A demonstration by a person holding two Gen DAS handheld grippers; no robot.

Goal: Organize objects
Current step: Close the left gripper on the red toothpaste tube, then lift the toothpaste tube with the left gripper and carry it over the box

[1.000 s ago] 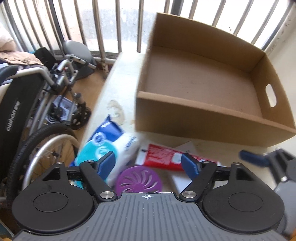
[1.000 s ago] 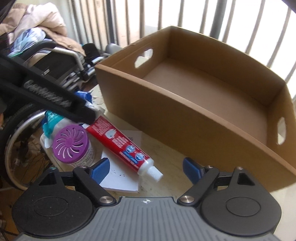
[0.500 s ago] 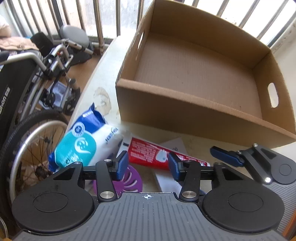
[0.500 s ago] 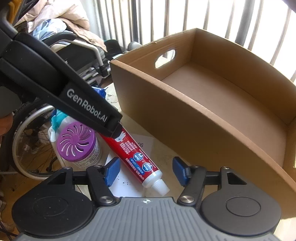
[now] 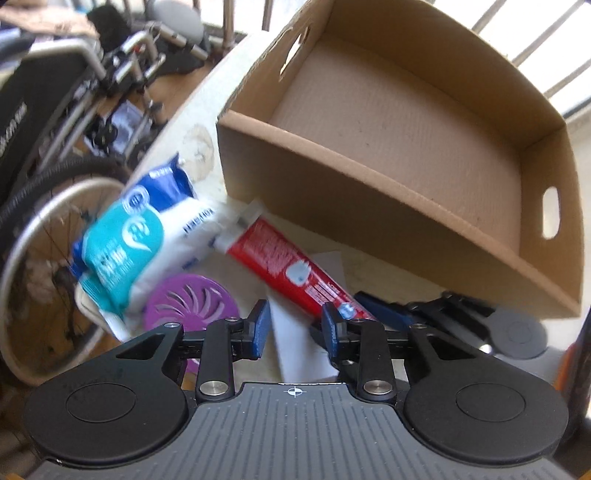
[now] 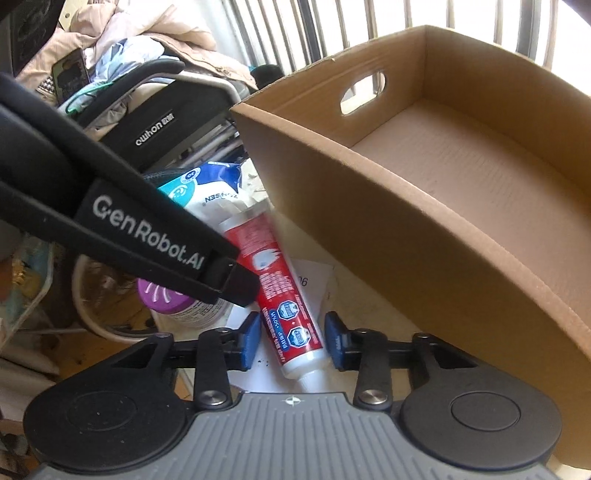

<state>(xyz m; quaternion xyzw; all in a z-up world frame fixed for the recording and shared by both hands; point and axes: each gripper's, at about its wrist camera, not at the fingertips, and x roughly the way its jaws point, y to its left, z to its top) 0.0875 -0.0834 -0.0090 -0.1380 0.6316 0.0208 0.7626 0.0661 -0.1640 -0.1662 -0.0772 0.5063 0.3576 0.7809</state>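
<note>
A red toothpaste tube [image 6: 286, 295] lies on the table in front of an empty cardboard box [image 6: 424, 236]. My right gripper [image 6: 293, 341] is open, and its blue pads straddle the cap end of the tube. My left gripper [image 5: 293, 330] is open and empty above a white paper [image 5: 306, 332], beside the tube [image 5: 291, 271]. A blue and white tissue pack [image 5: 144, 232] and a purple-lidded jar [image 5: 188, 306] sit to its left. The box also shows in the left wrist view [image 5: 369, 199].
A wheelchair [image 5: 48, 155] stands off the table's left edge. Window bars [image 6: 332, 26] run behind the box. The left gripper's black body [image 6: 122, 225] crosses the right wrist view over the jar [image 6: 184, 302] and the tissue pack [image 6: 207, 192].
Both grippers narrowed their jaws and moved forward and down. The right gripper's pads now sit on either side of the toothpaste tube's cap end.
</note>
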